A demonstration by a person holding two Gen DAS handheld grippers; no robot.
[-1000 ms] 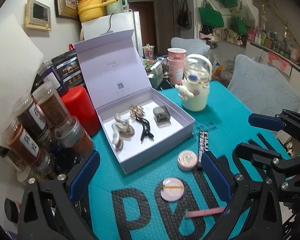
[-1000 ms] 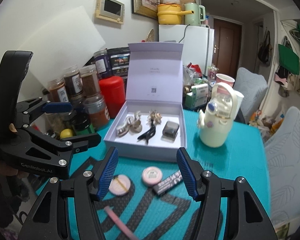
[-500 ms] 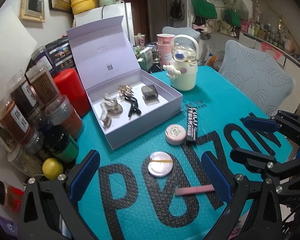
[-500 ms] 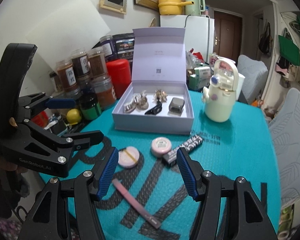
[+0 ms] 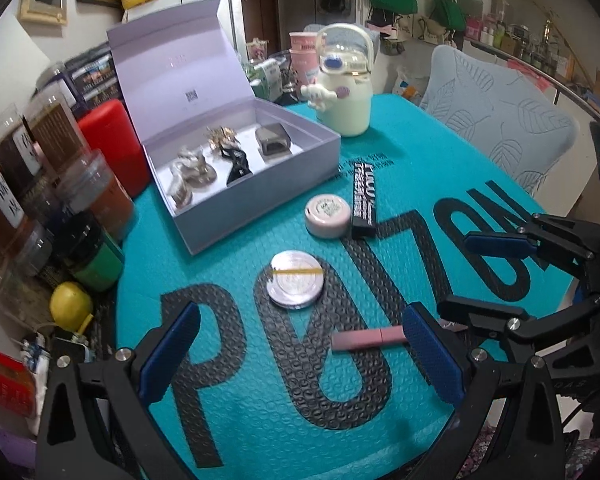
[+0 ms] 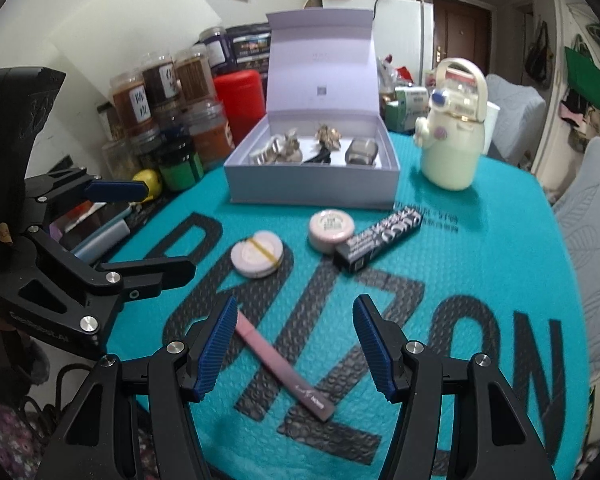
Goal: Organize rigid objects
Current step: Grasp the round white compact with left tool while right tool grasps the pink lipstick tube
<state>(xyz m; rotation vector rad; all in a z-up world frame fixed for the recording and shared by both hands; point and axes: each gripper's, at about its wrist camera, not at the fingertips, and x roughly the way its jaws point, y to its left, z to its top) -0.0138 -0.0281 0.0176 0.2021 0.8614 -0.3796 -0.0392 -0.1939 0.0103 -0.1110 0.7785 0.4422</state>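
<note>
An open lilac box (image 5: 260, 168) (image 6: 312, 184) sits at the back of the teal mat and holds hair clips (image 5: 192, 168) and a small grey case (image 5: 274, 140). In front of it lie a pink round jar (image 5: 326, 216) (image 6: 331, 226), a black patterned tube box (image 5: 365, 200) (image 6: 384, 238), a round compact with a yellow band (image 5: 296, 280) (image 6: 257, 254) and a pink stick (image 5: 368, 338) (image 6: 284, 364). My left gripper (image 5: 300, 352) is open and empty above the mat's near side. My right gripper (image 6: 294, 348) is open and empty, with the pink stick lying between its fingers.
Spice jars (image 5: 40, 168) (image 6: 168, 92), a red canister (image 5: 112, 148), a green-lidded jar (image 6: 180, 164) and a lemon (image 5: 70, 306) crowd the left edge. A cream character bottle (image 5: 346, 88) (image 6: 454, 124) stands right of the box. A grey chair (image 5: 496, 120) is beyond the table.
Both grippers have drawn back from the box toward the near table edge and stayed open. The pink stick has come between the right fingers.
</note>
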